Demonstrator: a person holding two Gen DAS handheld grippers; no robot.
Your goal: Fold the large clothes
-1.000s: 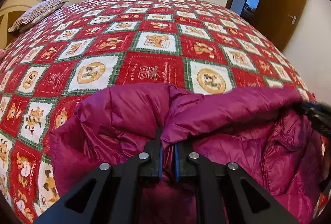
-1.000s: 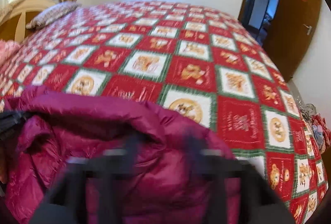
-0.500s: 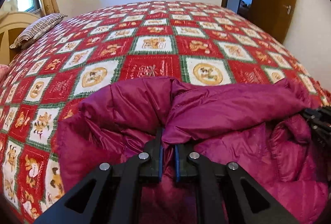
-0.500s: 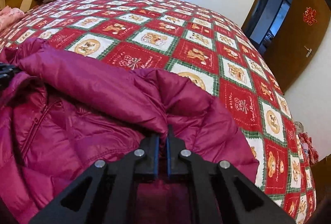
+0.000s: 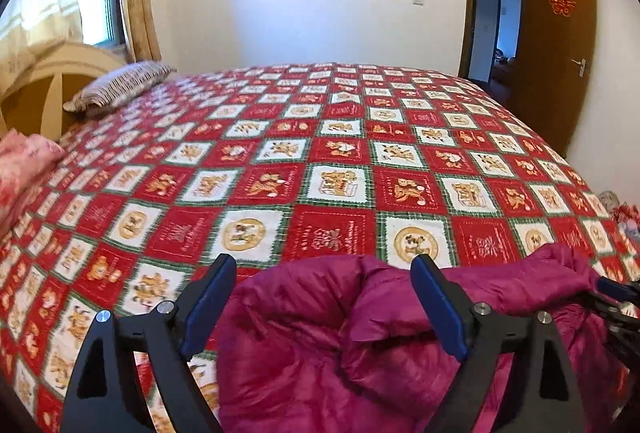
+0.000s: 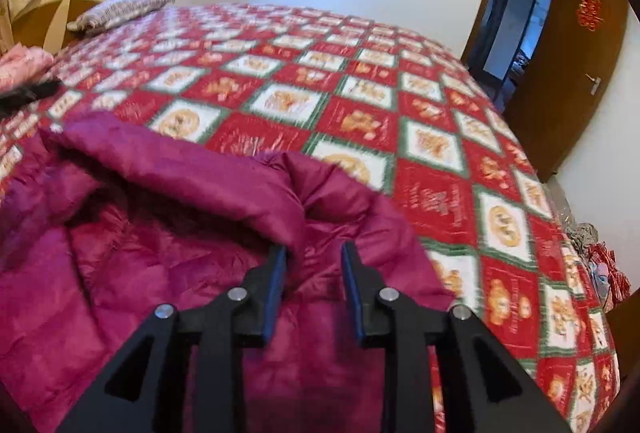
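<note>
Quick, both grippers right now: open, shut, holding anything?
Left gripper: just opened wide, holding nothing; magenta jacket lies below.
Right gripper: just opened partway, pads off the jacket fold between them.

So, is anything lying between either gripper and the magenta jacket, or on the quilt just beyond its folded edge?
Nothing visible does. The left gripper is open wide over the magenta jacket, and the right gripper has just been opening, with the jacket's fold between its fingers. The quilt beyond the fold is bare.
</note>
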